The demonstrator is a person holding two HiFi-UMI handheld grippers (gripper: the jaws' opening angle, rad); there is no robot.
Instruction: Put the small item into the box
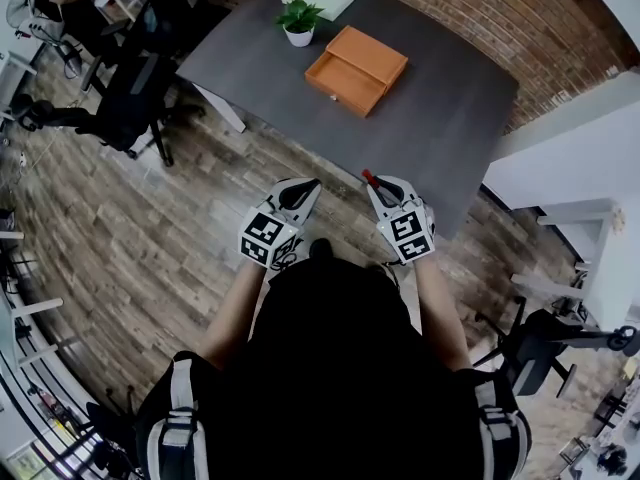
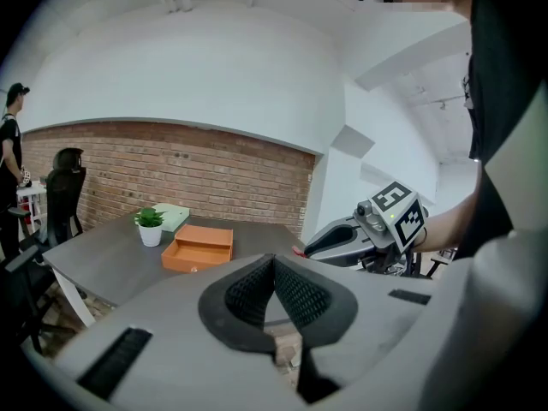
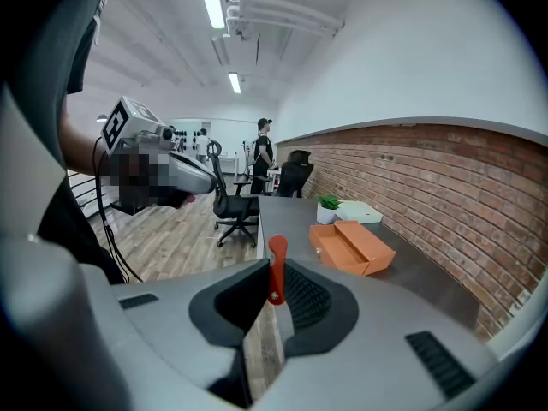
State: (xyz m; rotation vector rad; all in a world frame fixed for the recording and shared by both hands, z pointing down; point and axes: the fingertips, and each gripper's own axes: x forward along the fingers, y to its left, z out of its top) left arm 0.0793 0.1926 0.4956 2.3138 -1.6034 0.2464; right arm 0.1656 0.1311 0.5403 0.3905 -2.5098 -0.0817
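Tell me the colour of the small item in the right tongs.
Red. The small item shows best in the right gripper view.

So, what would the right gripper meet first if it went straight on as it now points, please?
Probably the near edge of the dark grey table; the open orange box sits right of that line. Height is unclear.
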